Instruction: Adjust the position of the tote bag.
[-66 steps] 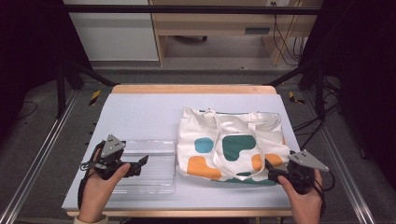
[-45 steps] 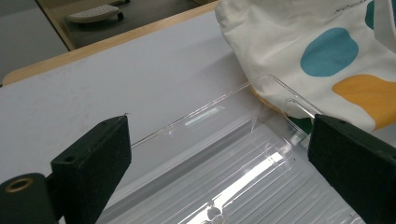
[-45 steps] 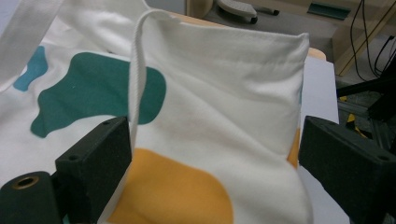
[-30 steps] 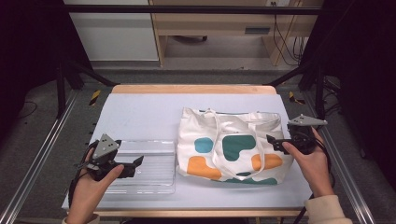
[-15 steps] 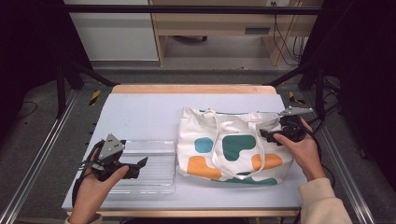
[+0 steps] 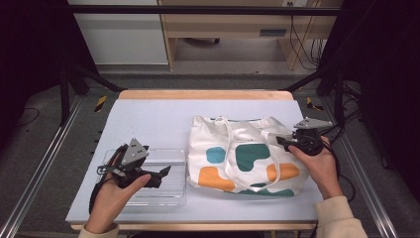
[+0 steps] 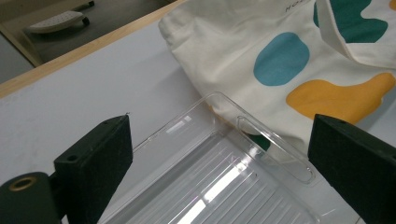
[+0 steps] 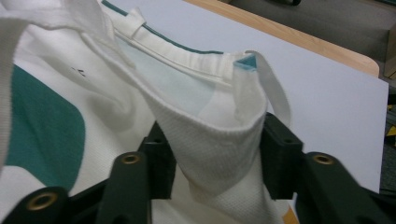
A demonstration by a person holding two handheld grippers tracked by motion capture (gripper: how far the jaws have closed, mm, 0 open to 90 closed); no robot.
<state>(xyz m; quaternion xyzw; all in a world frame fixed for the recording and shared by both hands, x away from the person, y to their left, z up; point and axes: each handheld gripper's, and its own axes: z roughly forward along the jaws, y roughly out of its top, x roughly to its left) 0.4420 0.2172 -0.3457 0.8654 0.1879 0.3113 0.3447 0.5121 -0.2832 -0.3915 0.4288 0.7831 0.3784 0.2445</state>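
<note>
A white tote bag (image 6: 242,153) with teal, blue and orange patches lies flat on the table's right half. At the bag's right edge near its opening, my right gripper (image 6: 283,141) has just been closing. In the right gripper view, my right gripper (image 8: 217,140) has both pads pressed on a bunched fold of the tote bag (image 8: 116,93) near its rim. My left gripper (image 6: 161,177) is open over a clear plastic tray (image 6: 168,158). In the left gripper view, my left gripper (image 7: 219,135) has its jaws wide apart above the clear plastic tray (image 7: 219,182), with the tote bag (image 7: 261,42) beyond.
The pale table top (image 6: 153,119) has bare room behind the tray and the bag. A wooden strip (image 6: 203,94) runs along its far edge. Metal rails (image 6: 44,163) flank the table on both sides.
My right gripper moved from the bag's lower right corner up along its right edge, then closed on the fabric near the opening. My left gripper shifted a little to the right over the tray.
</note>
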